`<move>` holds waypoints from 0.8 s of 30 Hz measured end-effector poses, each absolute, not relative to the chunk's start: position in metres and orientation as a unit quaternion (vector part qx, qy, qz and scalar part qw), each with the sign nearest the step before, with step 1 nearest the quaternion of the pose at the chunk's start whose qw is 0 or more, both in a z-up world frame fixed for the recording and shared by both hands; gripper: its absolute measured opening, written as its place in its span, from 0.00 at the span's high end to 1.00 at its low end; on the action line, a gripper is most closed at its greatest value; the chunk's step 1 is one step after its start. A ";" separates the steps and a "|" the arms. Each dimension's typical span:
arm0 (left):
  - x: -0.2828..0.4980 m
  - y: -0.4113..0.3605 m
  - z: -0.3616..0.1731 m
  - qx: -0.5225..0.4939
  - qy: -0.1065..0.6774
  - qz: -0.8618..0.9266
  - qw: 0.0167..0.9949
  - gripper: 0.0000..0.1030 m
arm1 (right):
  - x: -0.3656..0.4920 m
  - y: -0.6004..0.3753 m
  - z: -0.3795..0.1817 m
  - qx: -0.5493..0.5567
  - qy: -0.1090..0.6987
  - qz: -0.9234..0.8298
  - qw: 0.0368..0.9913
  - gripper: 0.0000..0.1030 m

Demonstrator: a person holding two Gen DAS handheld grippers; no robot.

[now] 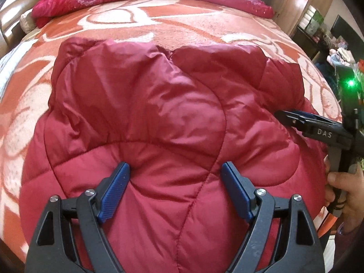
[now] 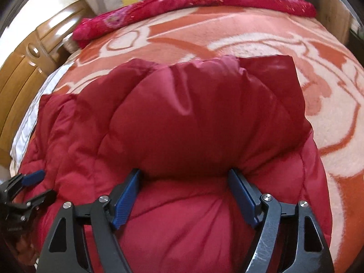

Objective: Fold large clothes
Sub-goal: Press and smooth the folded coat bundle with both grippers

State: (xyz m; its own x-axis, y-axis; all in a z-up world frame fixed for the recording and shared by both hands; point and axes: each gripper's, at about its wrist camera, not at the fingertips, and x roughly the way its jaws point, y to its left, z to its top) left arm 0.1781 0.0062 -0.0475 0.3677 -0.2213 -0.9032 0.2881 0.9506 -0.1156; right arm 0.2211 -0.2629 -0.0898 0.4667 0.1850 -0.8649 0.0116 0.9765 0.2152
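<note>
Lying across the near half of the orange-and-cream blanket [image 1: 204, 29], the red puffer jacket [image 1: 145, 104] fills most of both views, quilted side up. You hold your left gripper [image 1: 175, 170] with jaws spread wide, tips resting on the padding with nothing pinched. Your right gripper [image 2: 184, 177] sits just to its right, equally wide, tips against a puffed fold. A crimson quilt [image 2: 204, 2] lies rolled along the far edge

I see a bed [image 2: 273, 36] under an orange-and-cream blanket [image 1: 182, 29], a wooden cabinet [image 2: 25, 72] beside it, daylight.
</note>
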 end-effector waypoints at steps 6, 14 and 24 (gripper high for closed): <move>0.208 0.014 -0.050 0.009 0.551 -0.130 0.824 0.19 | 0.222 -0.271 -0.096 0.110 0.514 0.048 0.849 0.24; 0.233 0.015 -0.079 -0.008 0.574 -0.109 0.811 0.18 | 0.224 -0.280 -0.102 0.132 0.519 0.048 0.843 0.23; 0.224 0.026 -0.064 -0.030 0.567 -0.131 0.812 0.19 | 0.226 -0.278 -0.105 0.128 0.517 0.052 0.845 0.21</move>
